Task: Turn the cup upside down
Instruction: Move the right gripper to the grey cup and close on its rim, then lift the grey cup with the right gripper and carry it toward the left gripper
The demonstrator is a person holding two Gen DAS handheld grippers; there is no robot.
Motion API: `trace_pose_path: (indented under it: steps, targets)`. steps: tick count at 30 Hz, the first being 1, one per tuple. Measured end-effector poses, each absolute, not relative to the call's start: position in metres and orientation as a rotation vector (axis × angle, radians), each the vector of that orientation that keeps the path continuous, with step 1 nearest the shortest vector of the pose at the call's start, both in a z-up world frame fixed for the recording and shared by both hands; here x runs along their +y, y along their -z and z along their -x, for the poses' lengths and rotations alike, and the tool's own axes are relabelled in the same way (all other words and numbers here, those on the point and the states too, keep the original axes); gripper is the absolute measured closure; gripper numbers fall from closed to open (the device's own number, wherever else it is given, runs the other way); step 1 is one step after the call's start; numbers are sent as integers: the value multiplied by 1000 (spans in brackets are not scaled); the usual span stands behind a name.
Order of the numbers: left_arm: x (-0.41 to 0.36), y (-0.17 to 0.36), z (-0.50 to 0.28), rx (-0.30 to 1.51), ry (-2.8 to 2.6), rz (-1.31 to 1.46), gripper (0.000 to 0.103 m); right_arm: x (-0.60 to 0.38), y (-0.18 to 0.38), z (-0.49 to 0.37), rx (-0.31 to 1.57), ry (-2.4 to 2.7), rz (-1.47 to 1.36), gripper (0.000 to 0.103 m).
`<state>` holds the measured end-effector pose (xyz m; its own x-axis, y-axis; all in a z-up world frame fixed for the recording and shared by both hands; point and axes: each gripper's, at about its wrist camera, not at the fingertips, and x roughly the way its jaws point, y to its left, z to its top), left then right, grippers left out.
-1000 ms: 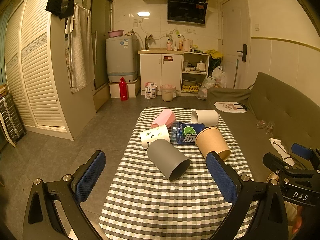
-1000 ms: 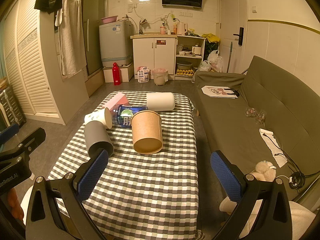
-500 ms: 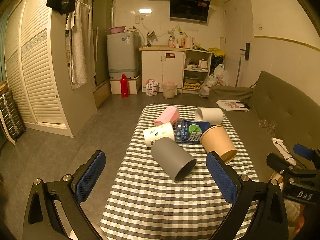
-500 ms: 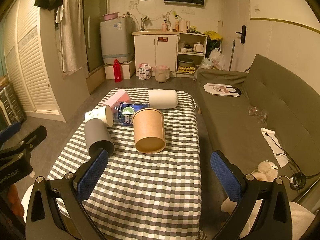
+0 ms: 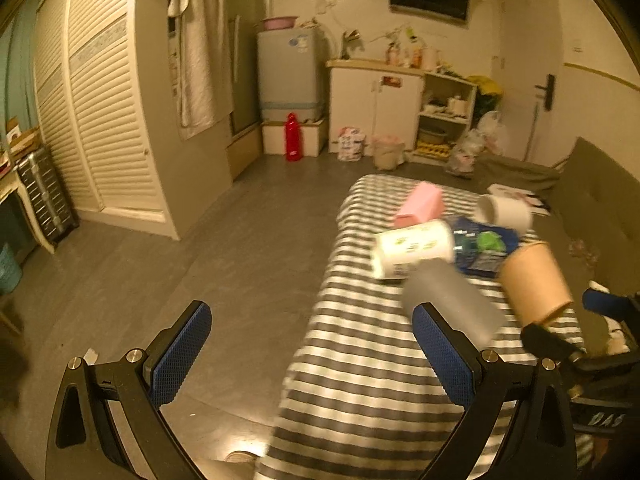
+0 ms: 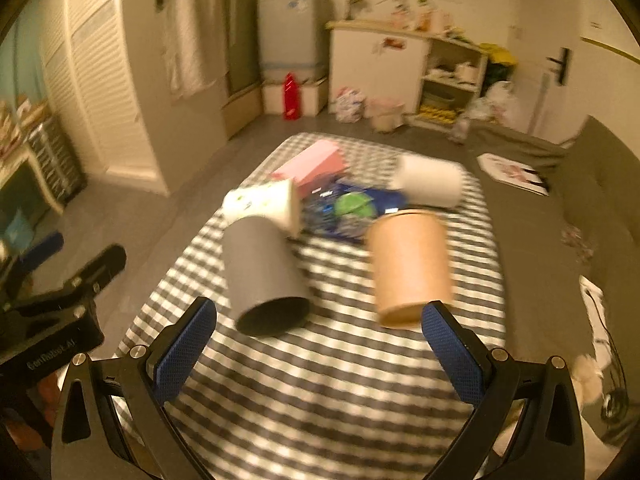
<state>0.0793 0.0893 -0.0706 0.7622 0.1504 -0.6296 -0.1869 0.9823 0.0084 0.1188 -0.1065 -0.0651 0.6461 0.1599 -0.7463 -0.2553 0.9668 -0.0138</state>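
Several cups lie on their sides on the checked table (image 6: pixel 320 380): a grey cup (image 6: pixel 262 276) with its mouth toward me, a brown paper cup (image 6: pixel 410 264), a white printed cup (image 6: pixel 264 204) and a plain white cup (image 6: pixel 428 180). In the left wrist view the grey cup (image 5: pixel 452 300) and brown cup (image 5: pixel 534 280) sit at the right. My right gripper (image 6: pixel 316 354) is open and empty, just short of the grey and brown cups. My left gripper (image 5: pixel 310 354) is open and empty, out past the table's left edge over the floor.
A pink box (image 6: pixel 312 164) and a blue-green packet (image 6: pixel 352 208) lie among the cups. A grey sofa (image 6: pixel 580 208) runs along the right of the table. Open floor (image 5: pixel 200 264) lies to the left, with louvred wardrobe doors (image 5: pixel 100 120) beyond.
Both views are now motion-blurred. The left gripper has swung left, off the table's edge. The right gripper has moved forward, closer to the grey and brown cups. Both stay open.
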Motion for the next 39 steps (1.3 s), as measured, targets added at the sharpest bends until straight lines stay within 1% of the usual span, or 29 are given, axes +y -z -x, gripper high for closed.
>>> trace_pose_path:
  steps: [5, 8, 10, 12, 14, 21, 27, 34, 39]
  targets:
    - [109, 88, -90, 714, -231, 56, 0, -75, 110, -152, 928, -281, 172, 0]
    - [114, 95, -93, 735, -235, 59, 0, -68, 127, -163, 956, -289, 180, 1]
    - [115, 98, -94, 744, -234, 60, 0, -66, 136, -167, 975, -289, 192, 7]
    - [115, 98, -95, 747, -229, 66, 0, -65, 142, -167, 995, -288, 190, 20]
    - [114, 97, -94, 745, -222, 71, 0, -67, 143, -163, 1007, -294, 175, 26]
    - [107, 84, -78, 720, -183, 86, 0, -74, 135, -129, 997, -221, 193, 26]
    - [89, 71, -59, 694, -142, 52, 0, -99, 126, -92, 995, -102, 117, 26]
    - [73, 69, -45, 710, -161, 22, 0, -104, 123, -53, 1004, -58, 49, 26]
    - [68, 69, -38, 711, -174, 8, 0, -96, 127, -49, 1000, -75, 40, 27]
